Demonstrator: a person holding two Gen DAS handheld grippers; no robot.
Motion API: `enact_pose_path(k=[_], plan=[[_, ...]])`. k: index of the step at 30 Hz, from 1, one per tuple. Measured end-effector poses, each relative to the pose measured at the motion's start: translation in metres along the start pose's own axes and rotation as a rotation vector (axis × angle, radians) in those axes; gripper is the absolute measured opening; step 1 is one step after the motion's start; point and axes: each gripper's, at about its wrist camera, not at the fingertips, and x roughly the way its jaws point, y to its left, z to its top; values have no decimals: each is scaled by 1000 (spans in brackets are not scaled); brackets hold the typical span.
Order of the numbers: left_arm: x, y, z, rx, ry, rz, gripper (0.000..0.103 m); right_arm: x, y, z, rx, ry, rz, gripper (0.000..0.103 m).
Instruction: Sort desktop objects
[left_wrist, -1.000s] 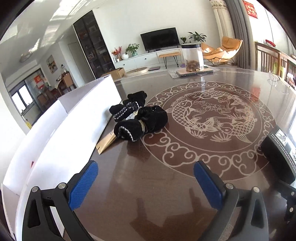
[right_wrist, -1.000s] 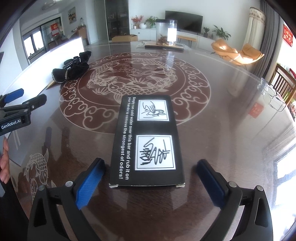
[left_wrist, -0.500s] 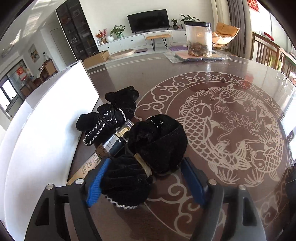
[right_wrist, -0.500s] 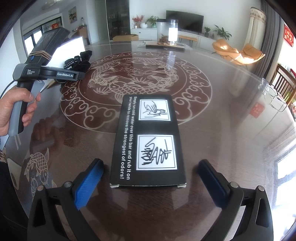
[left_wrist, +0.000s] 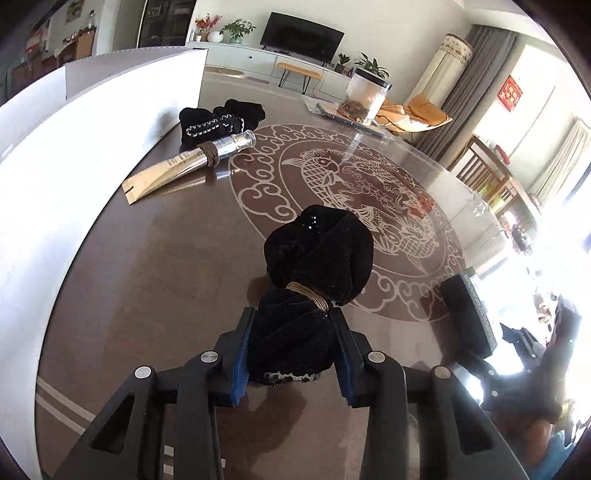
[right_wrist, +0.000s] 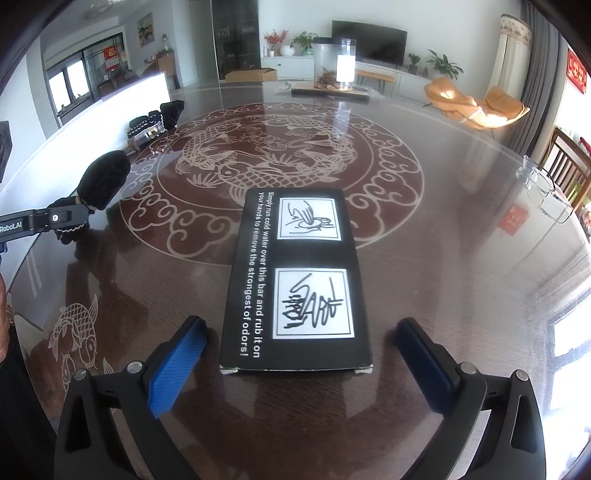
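Observation:
My left gripper (left_wrist: 291, 350) is shut on a black velvet pouch (left_wrist: 317, 258) tied with a gold band, held above the dark table (left_wrist: 166, 258). The pouch also shows in the right wrist view (right_wrist: 103, 181), at the left. A second black pouch (left_wrist: 218, 118) and a gold and silver tube (left_wrist: 192, 160) lie at the far left by a white box (left_wrist: 74, 122). My right gripper (right_wrist: 299, 362) is open, its fingers on either side of the near end of a flat black box (right_wrist: 295, 280) with white print; it also shows in the left wrist view (left_wrist: 469, 314).
A clear jar (right_wrist: 334, 62) on a tray stands at the table's far edge. Glasses (right_wrist: 546, 192) lie at the right edge. Chairs (left_wrist: 484, 173) stand beyond the table on the right.
My left gripper closed on the black pouch and lifted it back from the tube and the other pouch, turning to the right. The right gripper has stayed put.

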Motion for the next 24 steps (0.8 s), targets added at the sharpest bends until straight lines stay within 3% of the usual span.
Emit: enact_pose_path(k=[1, 3, 10, 12, 15, 18, 19, 21, 23, 24], plan=[[-3, 6, 0, -26, -5, -19, 45, 0, 0, 0, 0, 0, 0, 102], [-4, 8, 2, -54, -37, 2, 65, 0, 0, 0, 0, 0, 0, 102], [22, -30, 2, 160, 10, 158, 70, 0, 0, 0, 0, 0, 1, 103], [29, -35, 1, 197, 25, 200, 72, 1, 0, 0, -1, 1, 3, 103], [34, -39, 0, 225, 19, 224, 85, 1, 1, 0, -1, 1, 3, 103], [41, -44, 0, 276, 7, 264, 86, 1, 0, 0, 0, 2, 6, 103], [41, -45, -1, 290, -3, 249, 82, 1, 1, 2, -5, 0, 20, 103], [38, -49, 0, 314, -27, 228, 46, 6, 2, 12, -56, 33, 68, 103], [35, -48, 0, 303, -31, 224, 38, 11, 3, 27, -96, 67, 73, 103], [33, -46, 0, 284, -29, 202, 35, 13, 2, 33, -107, 88, 103, 86]])
